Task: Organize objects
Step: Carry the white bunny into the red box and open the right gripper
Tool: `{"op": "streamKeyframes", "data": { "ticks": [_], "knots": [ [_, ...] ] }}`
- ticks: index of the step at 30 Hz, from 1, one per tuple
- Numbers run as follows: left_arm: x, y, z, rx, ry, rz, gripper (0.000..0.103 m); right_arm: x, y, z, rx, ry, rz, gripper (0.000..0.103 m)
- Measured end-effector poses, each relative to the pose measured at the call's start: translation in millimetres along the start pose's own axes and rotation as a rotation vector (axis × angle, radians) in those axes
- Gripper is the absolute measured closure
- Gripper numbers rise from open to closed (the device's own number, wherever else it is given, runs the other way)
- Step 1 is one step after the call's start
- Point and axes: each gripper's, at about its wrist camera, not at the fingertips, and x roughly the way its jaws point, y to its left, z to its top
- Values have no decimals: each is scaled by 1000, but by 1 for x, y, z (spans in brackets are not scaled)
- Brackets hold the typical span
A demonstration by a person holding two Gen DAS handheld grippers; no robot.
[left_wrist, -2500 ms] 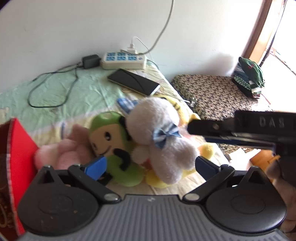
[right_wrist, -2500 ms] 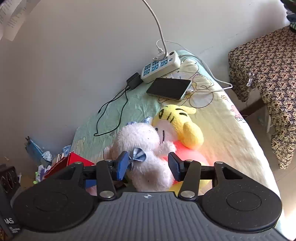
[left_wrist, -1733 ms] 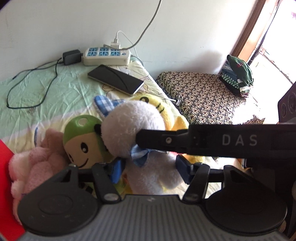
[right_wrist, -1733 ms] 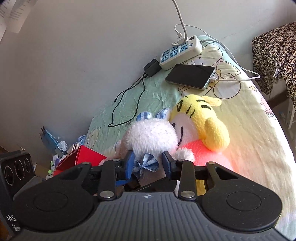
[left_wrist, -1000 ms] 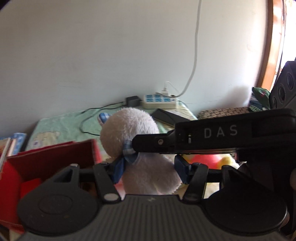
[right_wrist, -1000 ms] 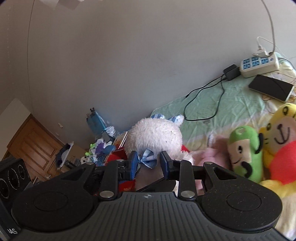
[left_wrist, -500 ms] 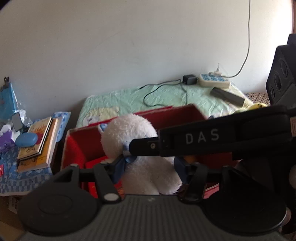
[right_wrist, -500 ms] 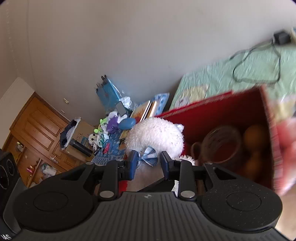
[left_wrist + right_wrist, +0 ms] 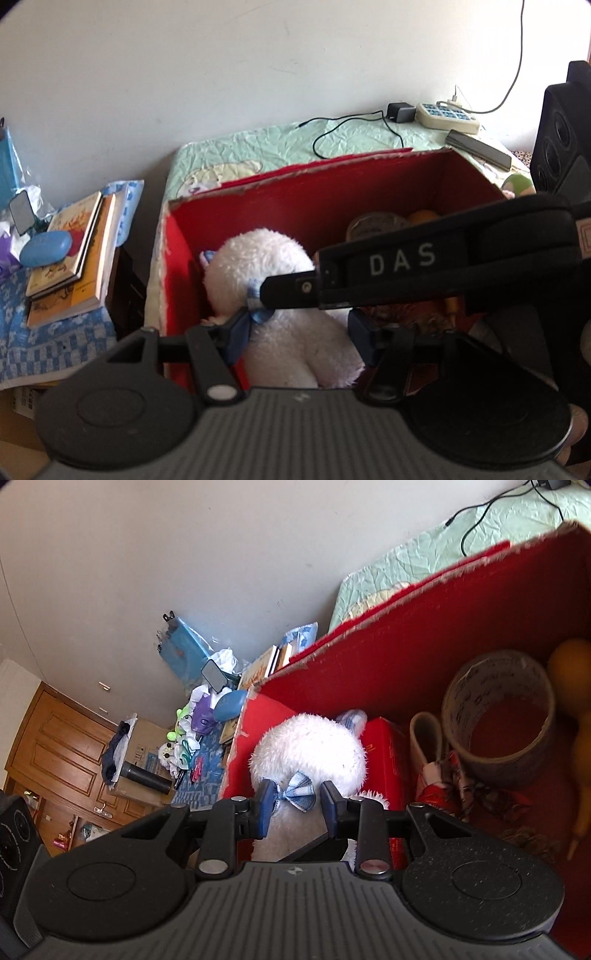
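Observation:
A fluffy white plush toy (image 9: 258,266) with a blue checked bow hangs inside the left end of an open red box (image 9: 332,199). My left gripper (image 9: 298,332) is shut on its body from below. My right gripper (image 9: 298,801) is shut on its neck at the bow, and one of its black fingers (image 9: 406,266) crosses the left wrist view. From the right wrist, the plush toy (image 9: 310,749) shows above a small red carton (image 9: 384,753) in the red box (image 9: 424,620).
The box also holds a brown tape roll (image 9: 498,716) and an orange object (image 9: 569,664). Stacked books (image 9: 74,251) and a blue case (image 9: 46,248) lie left of the box. Behind it the bed carries a power strip (image 9: 447,116), phone (image 9: 478,147) and green toy (image 9: 517,182).
Both grippers closed on the white plush among the toys on the bed, carried it left to the red box and lowered it inside. The grip has not changed.

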Motion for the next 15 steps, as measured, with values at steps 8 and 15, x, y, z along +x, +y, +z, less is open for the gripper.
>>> {"op": "streamKeyframes", "data": {
  "ticks": [8, 15],
  "knots": [
    [7, 10, -5, -7, 28, 7, 37, 7, -4, -2, 10, 25, -20, 70],
    [-1, 10, -8, -18, 15, 23, 22, 4, 3, -4, 22, 26, -12, 70]
  ]
}}
